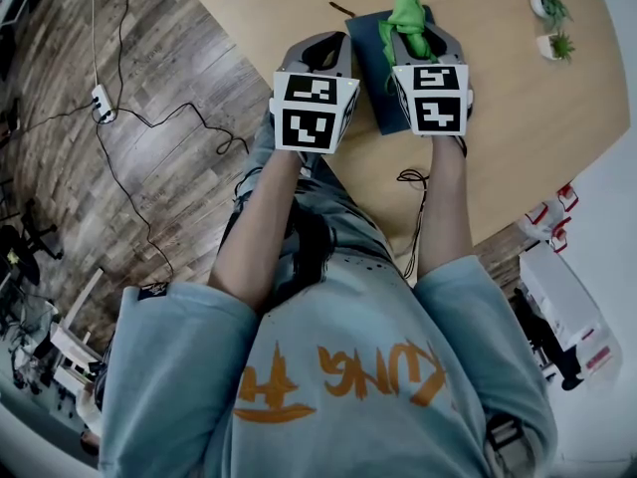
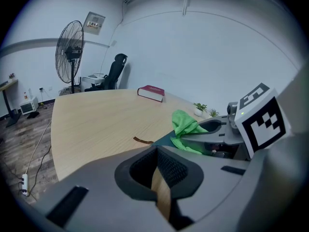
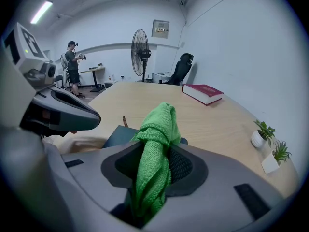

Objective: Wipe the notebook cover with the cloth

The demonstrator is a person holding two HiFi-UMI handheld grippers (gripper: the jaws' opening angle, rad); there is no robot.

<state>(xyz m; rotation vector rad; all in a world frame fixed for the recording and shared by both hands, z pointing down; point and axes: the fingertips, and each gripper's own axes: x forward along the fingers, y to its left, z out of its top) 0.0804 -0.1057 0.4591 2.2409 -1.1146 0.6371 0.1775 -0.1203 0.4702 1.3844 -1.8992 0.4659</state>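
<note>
A dark teal notebook (image 1: 383, 73) lies flat on the tan table (image 1: 518, 118), near its front edge. My right gripper (image 1: 426, 36) is over it, shut on a bunched green cloth (image 1: 408, 13) that sticks out past the fingertips. The right gripper view shows the cloth (image 3: 157, 129) clamped between the pads, with a notebook corner (image 3: 118, 135) beyond. My left gripper (image 1: 331, 38) hovers just left of the notebook, jaws together and holding nothing. In the left gripper view, only a thin tan sliver shows between the pads of the left gripper (image 2: 158, 173), and the cloth (image 2: 186, 127) and notebook (image 2: 166, 138) lie to the right.
A red book (image 3: 203, 92) lies farther along the table. Two small potted plants (image 1: 552, 23) stand at its right edge, and a small brown strip (image 2: 143, 139) lies beyond the notebook. A standing fan (image 3: 140, 52), an office chair (image 3: 182, 66) and a person (image 3: 73, 66) are at the back. Cables and a power strip (image 1: 103, 103) are on the floor.
</note>
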